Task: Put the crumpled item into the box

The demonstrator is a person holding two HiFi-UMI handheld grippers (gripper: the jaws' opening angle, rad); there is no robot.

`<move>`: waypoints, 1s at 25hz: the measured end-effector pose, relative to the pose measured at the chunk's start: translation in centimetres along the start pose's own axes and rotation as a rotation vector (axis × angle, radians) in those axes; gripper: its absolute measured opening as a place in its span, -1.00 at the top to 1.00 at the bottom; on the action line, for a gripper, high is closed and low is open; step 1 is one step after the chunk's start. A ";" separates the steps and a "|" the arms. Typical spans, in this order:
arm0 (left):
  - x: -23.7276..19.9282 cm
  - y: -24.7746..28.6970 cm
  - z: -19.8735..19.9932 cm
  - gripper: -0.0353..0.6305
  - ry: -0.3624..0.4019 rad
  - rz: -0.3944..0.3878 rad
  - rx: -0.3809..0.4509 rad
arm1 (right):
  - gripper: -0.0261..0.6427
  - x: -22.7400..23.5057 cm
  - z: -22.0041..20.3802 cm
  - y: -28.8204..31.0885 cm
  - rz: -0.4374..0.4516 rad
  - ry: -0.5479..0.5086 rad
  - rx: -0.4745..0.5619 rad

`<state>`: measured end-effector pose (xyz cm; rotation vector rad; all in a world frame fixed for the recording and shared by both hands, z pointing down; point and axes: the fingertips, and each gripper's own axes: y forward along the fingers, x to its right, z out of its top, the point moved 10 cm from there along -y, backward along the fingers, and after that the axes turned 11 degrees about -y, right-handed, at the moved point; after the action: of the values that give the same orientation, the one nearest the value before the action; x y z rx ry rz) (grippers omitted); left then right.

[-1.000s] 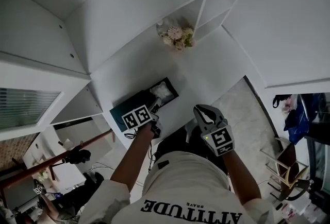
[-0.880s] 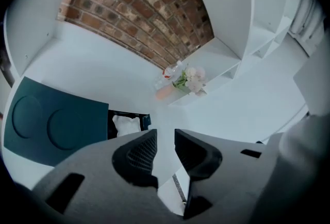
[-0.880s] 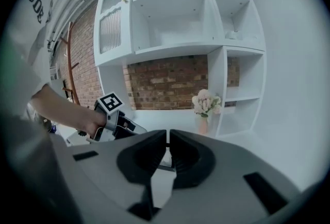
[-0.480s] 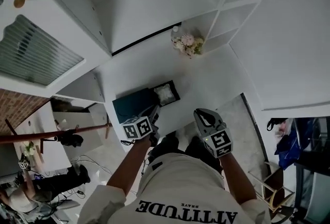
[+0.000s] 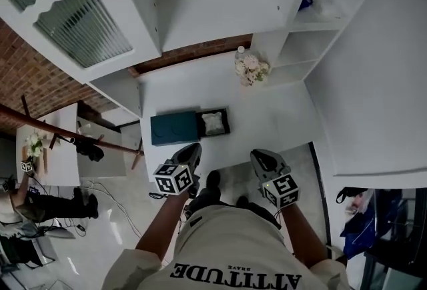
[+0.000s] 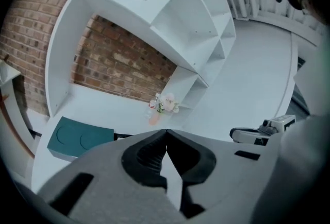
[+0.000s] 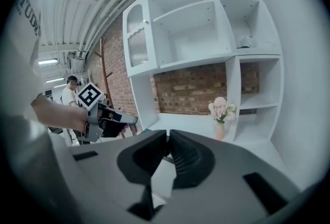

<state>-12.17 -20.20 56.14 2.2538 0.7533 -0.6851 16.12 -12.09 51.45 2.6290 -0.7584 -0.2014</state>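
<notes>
Both tongs are now held clear of the desk (image 5: 273, 112), drawn back towards the person's body. One second ago the left tongs (image 5: 193, 148) were seen at the box (image 5: 229, 123) with jaws apart over the crumpled item (image 5: 213, 122). Since then they have been lifted away. Their jaws have just been closing and are now brought tip to tip with nothing between them. The right tongs (image 5: 255, 155) are likewise shut and empty, held off the desk's near edge. The crumpled item is seen lying inside the open black box, just beside the teal lid (image 5: 173, 129), and is touched by neither tool. The placing is therefore judged done. Only a retreat seems left, unless the lid is meant to be fitted.
</notes>
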 end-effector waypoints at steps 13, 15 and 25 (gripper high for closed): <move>8.4 -6.8 -6.0 0.82 0.253 0.095 0.162 | 0.81 0.5 -2.9 -9.2 0.083 0.010 0.081; 9.7 -7.9 -6.8 0.82 0.296 0.109 0.182 | 0.81 0.4 -3.3 -10.2 0.103 0.007 0.088; 13.0 -13.9 -10.4 0.82 0.372 0.162 0.254 | 0.81 -1.9 -3.3 -13.2 0.164 -0.024 0.126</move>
<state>-9.62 0.03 48.82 2.6838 0.6732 -0.2976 21.62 0.24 49.09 2.6685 -1.0209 -0.1431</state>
